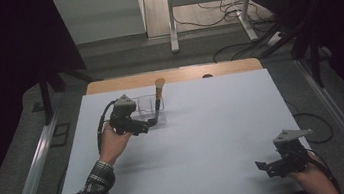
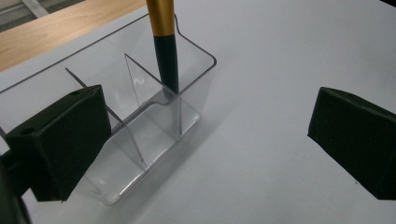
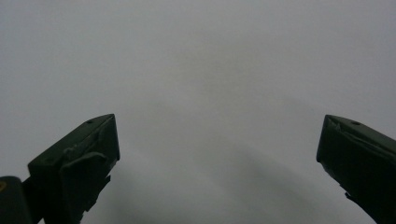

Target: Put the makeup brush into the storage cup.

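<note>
I look down on a wide white table (image 1: 206, 143), its wooden far edge at twelve o'clock. At about eleven o'clock from the table's middle stands a clear plastic organizer (image 1: 147, 108) with thin dividers making several compartments. A makeup brush (image 1: 159, 94) stands in its end compartment, dark handle down, gold ferrule above, the bristle head leaning toward twelve o'clock over the rim.

My left gripper (image 1: 149, 124) sits just beside the organizer at its seven o'clock side. In the left gripper view its jaws are spread wide and grasp nothing; one jaw overlaps the organizer (image 2: 154, 135) near wall, though I cannot tell whether it touches. The brush (image 2: 166, 51) handle rests against the far corner wall.

My right gripper (image 1: 265, 165) rests at five o'clock on the table, well apart from everything, jaws released over bare surface.

I judge the brush placed and the left gripper free to back away. The risk: the organizer is light, so a jaw catching its wall on withdrawal could drag or tip it, spilling the leaning brush.
</note>
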Demonstrator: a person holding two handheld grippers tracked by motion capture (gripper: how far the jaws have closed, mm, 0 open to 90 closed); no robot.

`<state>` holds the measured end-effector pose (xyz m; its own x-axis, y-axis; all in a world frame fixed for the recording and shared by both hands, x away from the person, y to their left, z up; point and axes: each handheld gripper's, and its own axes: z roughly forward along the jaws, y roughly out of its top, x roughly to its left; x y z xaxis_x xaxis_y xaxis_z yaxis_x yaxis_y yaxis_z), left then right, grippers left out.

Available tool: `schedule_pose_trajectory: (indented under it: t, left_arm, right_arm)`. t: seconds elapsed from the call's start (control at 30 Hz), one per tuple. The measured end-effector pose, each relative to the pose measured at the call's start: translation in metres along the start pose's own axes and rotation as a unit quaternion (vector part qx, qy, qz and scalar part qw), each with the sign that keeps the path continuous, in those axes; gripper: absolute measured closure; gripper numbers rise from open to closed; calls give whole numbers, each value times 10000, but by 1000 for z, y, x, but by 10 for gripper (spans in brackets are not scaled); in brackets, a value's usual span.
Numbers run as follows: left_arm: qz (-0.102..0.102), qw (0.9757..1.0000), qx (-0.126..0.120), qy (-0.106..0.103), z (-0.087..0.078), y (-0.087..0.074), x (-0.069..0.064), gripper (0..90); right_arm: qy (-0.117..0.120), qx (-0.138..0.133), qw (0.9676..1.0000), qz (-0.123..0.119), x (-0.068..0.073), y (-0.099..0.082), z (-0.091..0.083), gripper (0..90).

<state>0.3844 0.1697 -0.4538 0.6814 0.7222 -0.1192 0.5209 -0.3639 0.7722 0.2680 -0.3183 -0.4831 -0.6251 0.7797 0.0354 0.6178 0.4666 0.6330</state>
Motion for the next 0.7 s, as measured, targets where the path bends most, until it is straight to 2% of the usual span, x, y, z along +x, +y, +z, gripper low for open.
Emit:
schedule_pose_trajectory:
  t: [0.37, 0.7]
  left_arm:
    - [7, 10000, 31, -52, -5, -7, -5, 0]
    - [-20, 9999, -59, -151, -13, -12, -11, 0]
  right_arm:
    - [-2, -3, 10000, -8, 0, 0, 0, 0]
    - [0, 3, 10000, 2, 1, 0, 0, 0]
